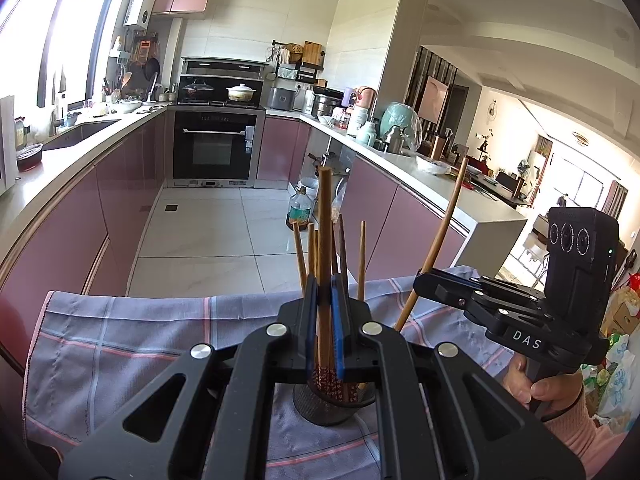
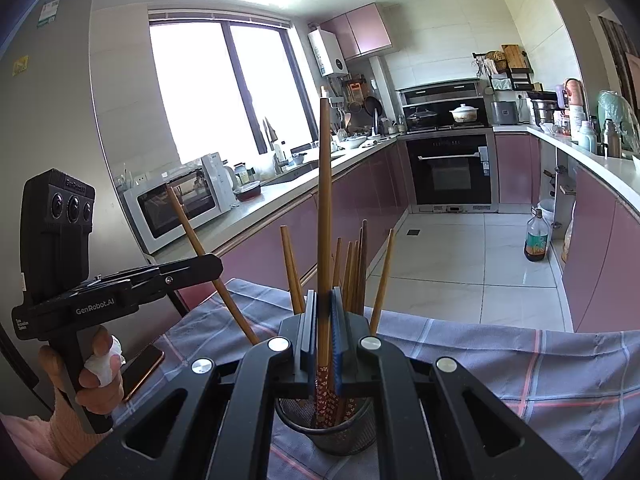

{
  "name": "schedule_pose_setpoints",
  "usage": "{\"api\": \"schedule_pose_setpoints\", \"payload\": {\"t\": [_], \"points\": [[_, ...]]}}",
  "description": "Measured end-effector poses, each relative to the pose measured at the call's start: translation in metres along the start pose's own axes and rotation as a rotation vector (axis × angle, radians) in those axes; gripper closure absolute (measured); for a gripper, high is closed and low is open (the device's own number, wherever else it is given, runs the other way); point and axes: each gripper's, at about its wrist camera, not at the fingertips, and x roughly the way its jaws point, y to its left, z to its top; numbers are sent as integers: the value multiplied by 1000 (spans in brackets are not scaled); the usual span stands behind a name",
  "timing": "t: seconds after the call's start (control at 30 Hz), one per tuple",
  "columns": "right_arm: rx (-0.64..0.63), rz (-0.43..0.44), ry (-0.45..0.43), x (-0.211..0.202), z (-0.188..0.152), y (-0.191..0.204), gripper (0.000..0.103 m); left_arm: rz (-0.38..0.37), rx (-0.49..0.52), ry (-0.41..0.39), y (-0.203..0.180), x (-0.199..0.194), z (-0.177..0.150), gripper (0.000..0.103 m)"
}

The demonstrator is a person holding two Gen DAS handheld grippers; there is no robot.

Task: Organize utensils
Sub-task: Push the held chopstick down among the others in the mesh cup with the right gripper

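A: Surface first. What covers the desk?

B: A woven checked cloth (image 1: 132, 344), grey-blue with pink and pale lines, lying in soft folds over the desk; also seen from the right wrist (image 2: 520, 364).

A: Container?

B: A dark wire-mesh utensil holder (image 2: 344, 428), round and upright on the cloth. In the left wrist view (image 1: 320, 410) it sits just under the gripper linkage. Several thin wooden chopsticks (image 2: 352, 272) stand loose in it, fanned at slight angles.

A: Left gripper pose?

B: The left gripper (image 1: 325, 304) points over the holder, black linkage arms, blue pads. It is clenched on a wooden chopstick (image 1: 325, 220), straight and near upright, its patterned red lower end reaching into the holder. From the right wrist the same gripper (image 2: 218, 266) comes in level from the left, with the chopstick (image 2: 192, 236) slanting through its tip; the left hand (image 2: 96, 376) wraps the handle, one finger taped white.

A: Right gripper?

B: The right gripper (image 2: 325, 312) is likewise clamped on a tall chopstick (image 2: 325, 184) standing upright, its floral red end in the holder. In the left wrist view it (image 1: 416, 280) reaches in from the right, the chopstick (image 1: 438, 244) slightly bowed, and the right hand (image 1: 536, 384) grips the handle, pink sleeve at the wrist.

A: Smaller items?

B: A phone (image 2: 142, 372), dark with a copper edge, flat on the cloth near the left hand.
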Motion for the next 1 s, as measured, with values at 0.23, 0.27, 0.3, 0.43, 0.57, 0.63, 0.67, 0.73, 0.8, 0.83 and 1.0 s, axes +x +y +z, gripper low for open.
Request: {"api": "schedule_pose_setpoints", "payload": {"t": [0.23, 0.27, 0.3, 0.43, 0.57, 0.63, 0.67, 0.73, 0.8, 0.83, 1.0], "points": [[-2, -2, 7, 3, -1, 0, 98, 1, 4, 17, 2, 2, 2, 96], [-2, -2, 9, 3, -1, 0, 98, 2, 5, 19, 2, 2, 3, 96], [-1, -2, 9, 3, -2, 0, 98, 2, 6, 22, 1, 3, 3, 96], [0, -1, 18, 6, -6, -3, 98, 2, 14, 36, 0, 5, 4, 96], [-1, 0, 31, 10, -9, -6, 98, 3, 25, 53, -4, 10, 5, 96], [0, 1, 39, 11, -10, -8, 98, 4, 31, 62, -5, 11, 5, 96], [0, 1, 43, 12, -11, -8, 98, 3, 33, 68, -5, 12, 4, 96], [0, 1, 52, 14, -12, -8, 98, 4, 36, 79, -5, 14, 4, 96], [0, 1, 61, 16, -13, -9, 98, 2, 35, 91, -5, 17, 3, 96], [1, 1, 65, 16, -14, -10, 98, 1, 34, 96, -3, 17, 2, 96], [5, 2, 87, 22, -18, -11, 98, -3, 29, 125, 1, 23, -6, 96]]}}
